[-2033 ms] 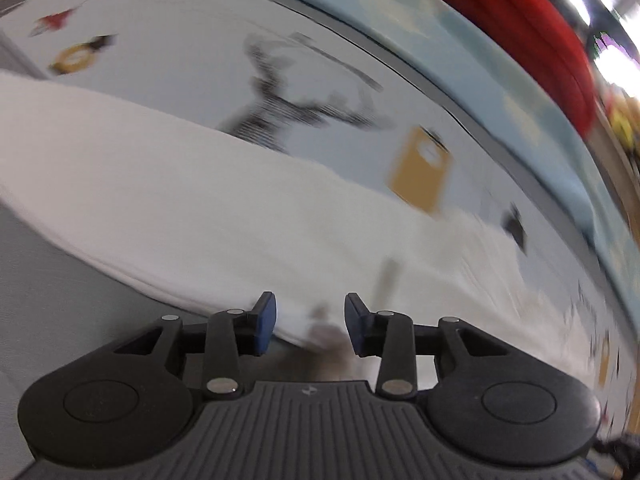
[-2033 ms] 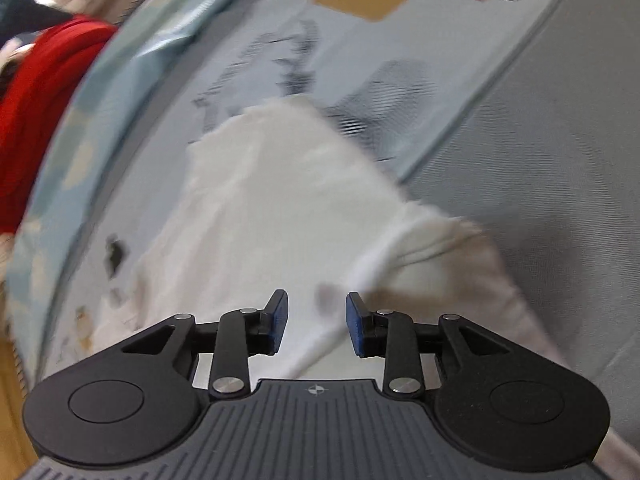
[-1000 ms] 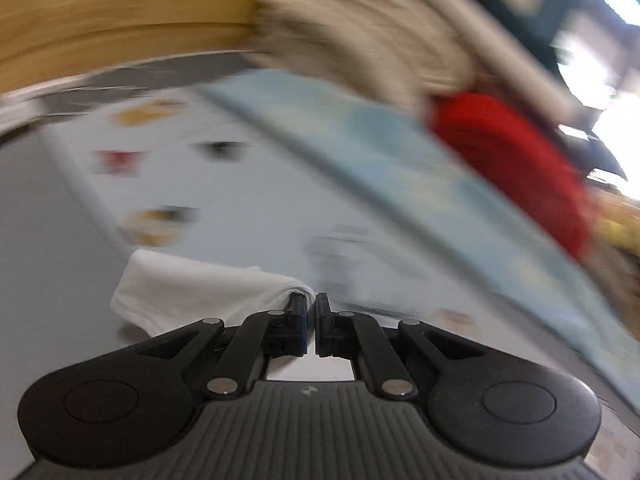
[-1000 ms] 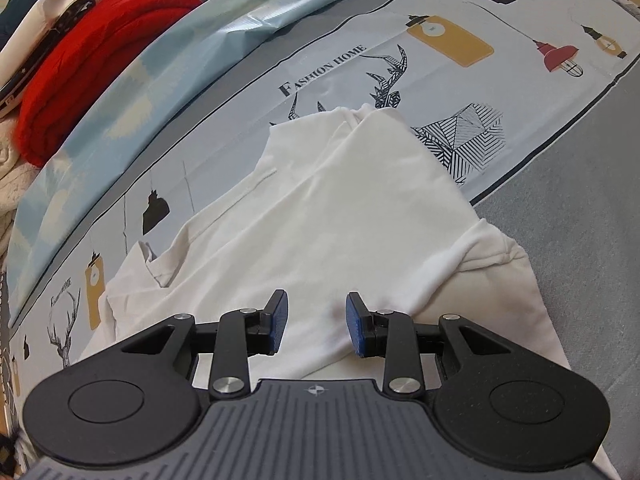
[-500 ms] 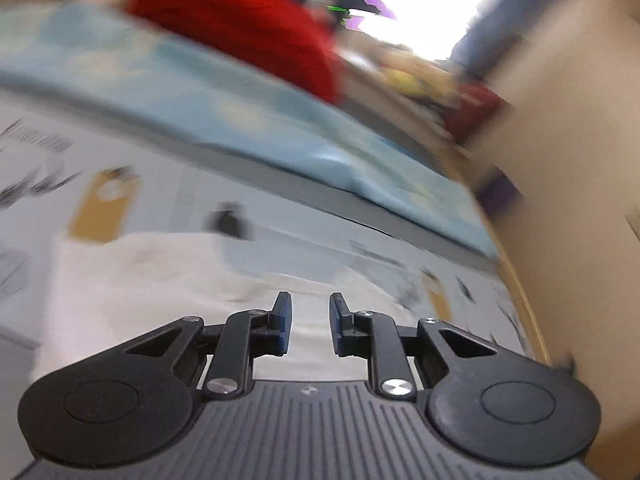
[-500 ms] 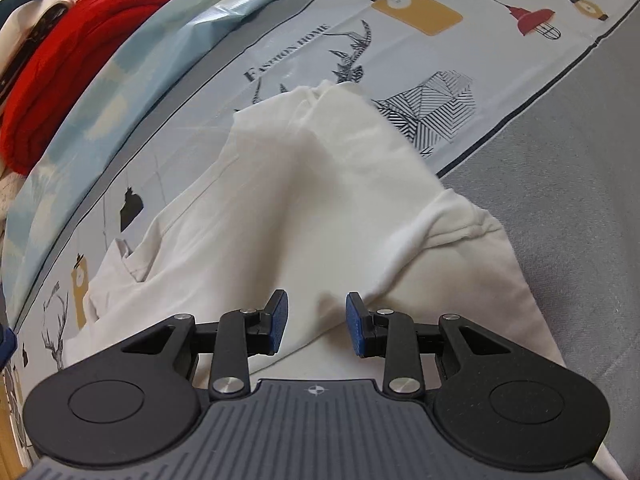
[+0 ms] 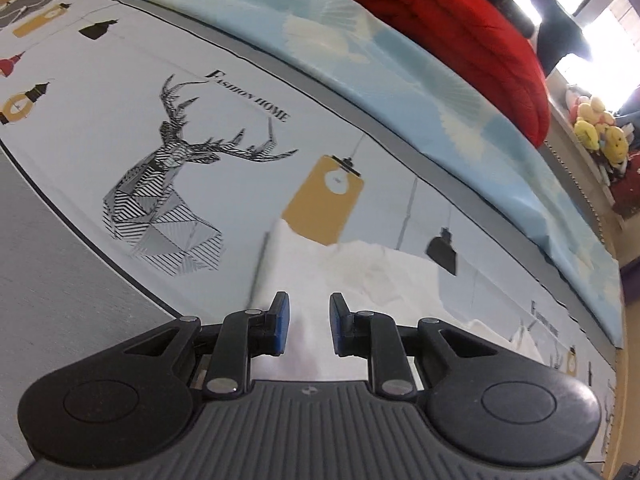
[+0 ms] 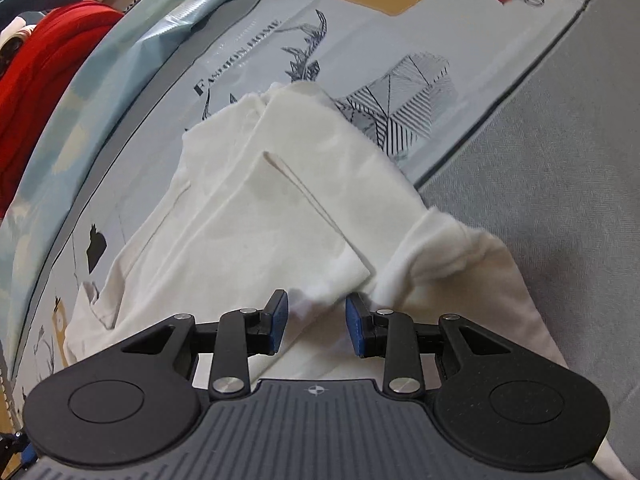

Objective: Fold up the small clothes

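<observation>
Left wrist view: the left gripper (image 7: 306,322), fingers spread and empty, hangs over the white shirt (image 7: 352,268), deer print (image 7: 168,188) at ten o'clock. Right wrist view: the right gripper (image 8: 316,322), fingers spread, straddles a folded shirt (image 8: 256,216) corner.

Left gripper (image 7: 306,322): jaws parted, blue pads (image 7: 283,320) facing each other across a clear gap, nothing clamped between. Right gripper (image 8: 316,322): jaws spread wider, pads (image 8: 355,330) apart, nothing pinched. Both angled forward and downward, fingers level, linkages symmetric.
</observation>
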### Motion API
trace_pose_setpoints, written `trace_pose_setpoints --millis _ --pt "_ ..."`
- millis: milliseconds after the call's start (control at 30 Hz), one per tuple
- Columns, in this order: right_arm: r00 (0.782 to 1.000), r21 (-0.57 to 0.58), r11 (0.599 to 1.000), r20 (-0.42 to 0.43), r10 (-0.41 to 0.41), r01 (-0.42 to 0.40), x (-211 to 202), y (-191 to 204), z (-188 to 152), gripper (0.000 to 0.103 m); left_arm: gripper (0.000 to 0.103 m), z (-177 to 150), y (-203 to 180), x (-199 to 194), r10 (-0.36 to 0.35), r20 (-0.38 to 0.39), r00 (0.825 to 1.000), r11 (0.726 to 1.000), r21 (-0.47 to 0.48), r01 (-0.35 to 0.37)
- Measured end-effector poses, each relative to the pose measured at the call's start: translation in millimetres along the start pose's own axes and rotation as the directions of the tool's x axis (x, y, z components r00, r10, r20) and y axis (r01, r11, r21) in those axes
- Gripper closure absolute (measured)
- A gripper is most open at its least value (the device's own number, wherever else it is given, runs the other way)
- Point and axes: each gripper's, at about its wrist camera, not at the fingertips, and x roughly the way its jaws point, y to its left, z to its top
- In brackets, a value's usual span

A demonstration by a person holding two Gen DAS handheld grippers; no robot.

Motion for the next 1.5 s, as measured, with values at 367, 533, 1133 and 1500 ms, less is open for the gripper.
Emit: trace_pose_setpoints --millis 367,533,1133,1500 --pt "0.897 -0.249 0.966 0.410 0.168 -0.067 -74 34 -6 0.100 0.081 -5 8 -8 0.025 -0.016 1.000 1.000 -0.005 -0.025" --pt "0.954 -0.064 0.990 0.282 -0.101 0.123 -39 -6 7 0.099 0.081 -11 4 -1 0.026 -0.046 0.999 0.999 0.021 -0.025" --pt "0.876 -0.005 0.985 0.459 -0.148 0.170 -62 -8 12 0.088 0.101 -48 35 30 0.091 -0.267 0.960 0.968 -0.201 -0.147" --pt "0.979 -0.024 0.995 0.183 -0.092 0.098 -15 -12 15 0.075 0.061 -26 15 29 0.064 -0.085 0.994 0.997 -0.040 -0.068"
